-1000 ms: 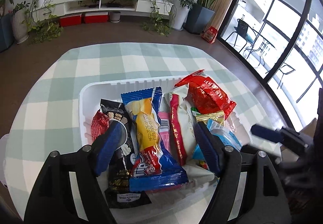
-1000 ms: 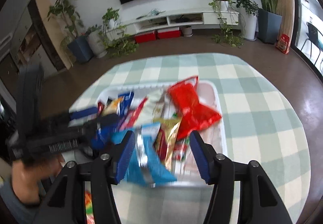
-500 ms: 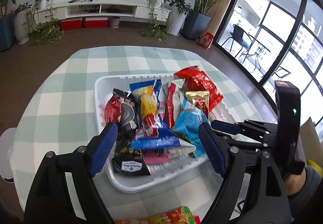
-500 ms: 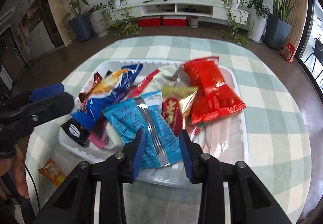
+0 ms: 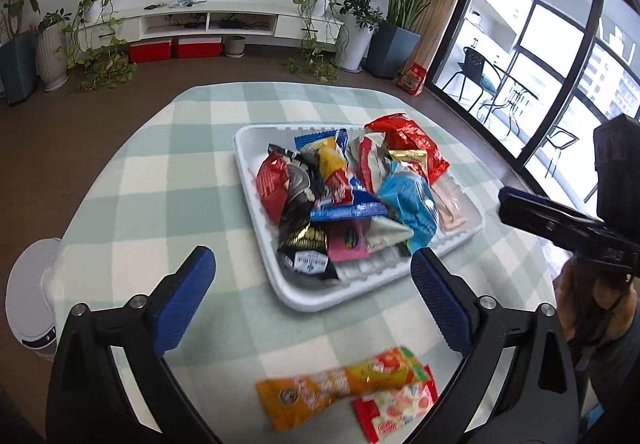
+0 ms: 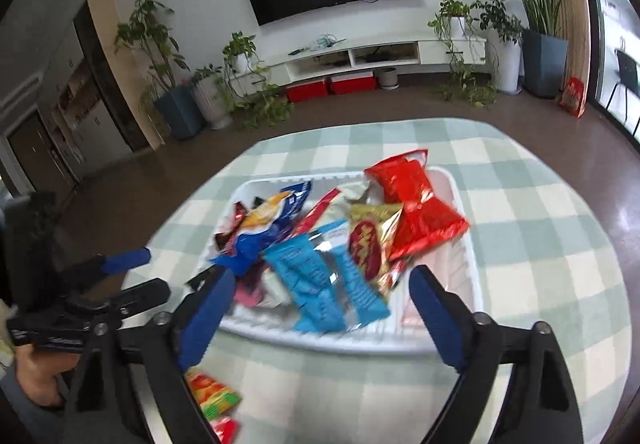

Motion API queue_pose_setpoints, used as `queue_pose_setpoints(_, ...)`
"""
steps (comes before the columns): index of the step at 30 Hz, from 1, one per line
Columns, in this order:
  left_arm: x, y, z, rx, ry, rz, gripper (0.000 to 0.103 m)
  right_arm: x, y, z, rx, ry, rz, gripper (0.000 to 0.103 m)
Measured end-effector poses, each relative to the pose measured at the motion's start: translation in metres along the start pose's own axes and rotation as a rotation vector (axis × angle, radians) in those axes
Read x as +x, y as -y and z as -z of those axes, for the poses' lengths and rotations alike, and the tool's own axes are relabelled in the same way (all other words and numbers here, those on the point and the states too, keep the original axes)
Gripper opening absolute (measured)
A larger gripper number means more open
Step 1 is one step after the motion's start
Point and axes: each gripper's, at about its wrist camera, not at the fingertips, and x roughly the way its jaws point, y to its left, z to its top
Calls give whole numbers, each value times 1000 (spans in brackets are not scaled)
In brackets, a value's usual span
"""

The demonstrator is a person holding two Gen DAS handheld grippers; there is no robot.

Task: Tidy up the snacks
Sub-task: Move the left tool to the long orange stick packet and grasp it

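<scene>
A white tray (image 5: 320,302) full of snack packets sits mid-table on a green checked cloth (image 5: 160,183). A light blue packet (image 6: 316,284) lies at its near side beside a gold one (image 6: 372,236) and a red bag (image 6: 416,211). My left gripper (image 5: 312,256) hangs back from the tray's near rim, its jaws opening wide, with nothing gripped. The jaws of my right gripper (image 6: 322,276) are also opening, clear of the blue packet. An orange packet (image 5: 340,384) and a red-and-white one (image 5: 396,410) lie loose on the cloth by the left gripper.
A white round bin (image 5: 32,292) stands just off the table's left edge. A hand (image 6: 36,376) holds the left gripper at the right wrist view's left side. Plants, a TV shelf and glass doors stand far behind.
The left gripper drew back from the tray and opened wider, bringing the loose packets into view. The right gripper let the light blue packet go in the tray and spread its fingers.
</scene>
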Motion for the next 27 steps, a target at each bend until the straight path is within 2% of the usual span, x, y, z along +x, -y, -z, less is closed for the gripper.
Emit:
queue_pose_setpoints(2, -8, 3, 14, 44, 6, -15, 103, -13, -4, 20, 7, 0, -51, 94)
queue_pose_setpoints(5, -16, 18, 37, 172, 3, -40, 103, -25, -9, 56, 4, -23, -102, 95)
queue_pose_setpoints(9, -17, 42, 61, 302, -55, -47, 103, -38, -11, 96, 5, -44, -136, 95)
queue_pose_setpoints(14, -21, 50, 72, 297, -78, -59, 103, -40, -18, 123, -34, -91, -150, 95)
queue_pose_setpoints(20, -11, 52, 72, 339, -149, -91, 103, -45, -33, 131, -125, -93, -170, 95)
queue_pose_setpoints(27, 1, 46, 68, 361, -168, -84, 103, -36, -42, 135, -162, -124, -181, 95)
